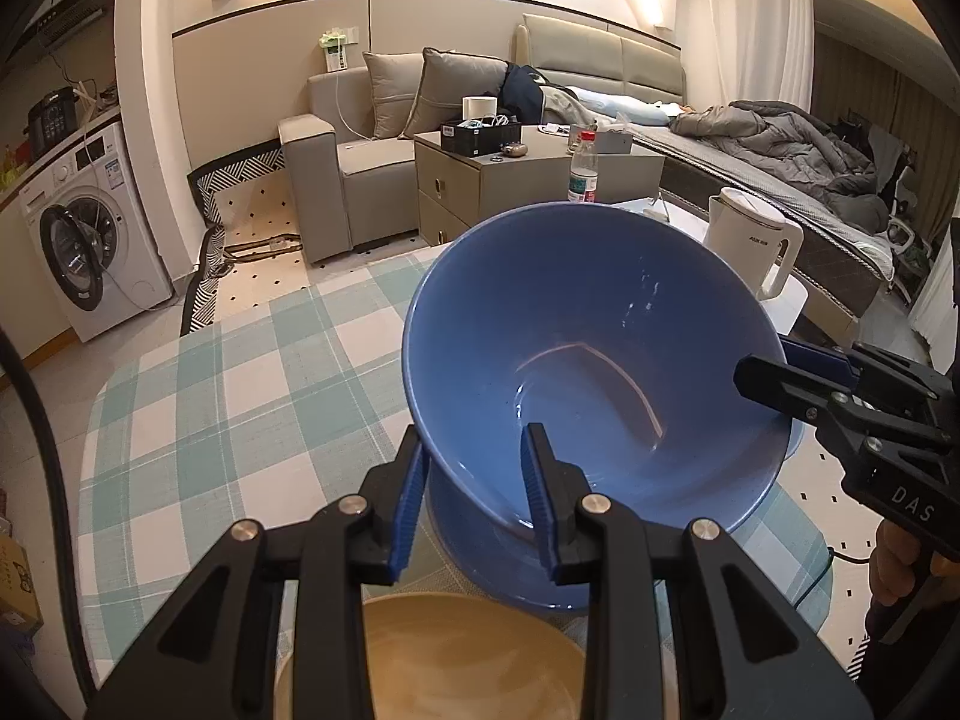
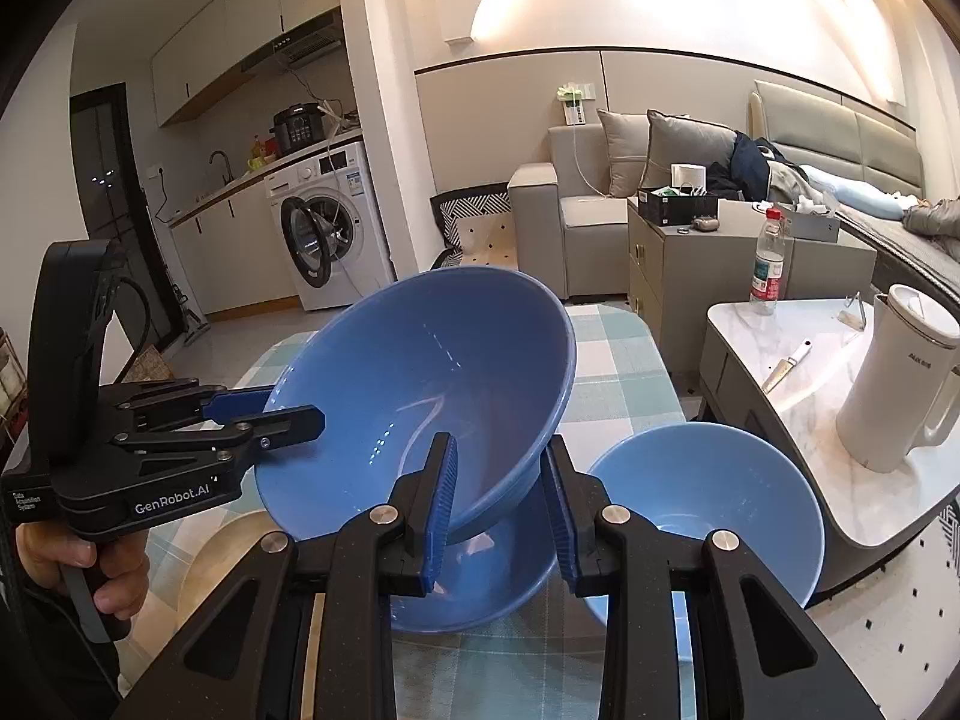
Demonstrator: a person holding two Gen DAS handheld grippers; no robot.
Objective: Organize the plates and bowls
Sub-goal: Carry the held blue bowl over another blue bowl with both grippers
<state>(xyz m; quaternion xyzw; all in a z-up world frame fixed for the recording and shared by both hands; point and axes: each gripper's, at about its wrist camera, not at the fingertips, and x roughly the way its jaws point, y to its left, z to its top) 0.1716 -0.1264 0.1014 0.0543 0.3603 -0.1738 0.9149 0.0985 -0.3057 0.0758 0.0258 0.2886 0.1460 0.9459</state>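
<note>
lower blue bowl (image 2: 480, 594) mostly hidden beneath gripped tilted bowl (image 2: 420, 396).

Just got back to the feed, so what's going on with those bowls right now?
A person holds one big blue bowl tilted in the air with both grippers, the left gripper and the right gripper each clamped on its rim. It hangs over a second blue bowl on the checked tablecloth. A smaller blue bowl sits beside it, a tan plate nearer the left hand.
</note>
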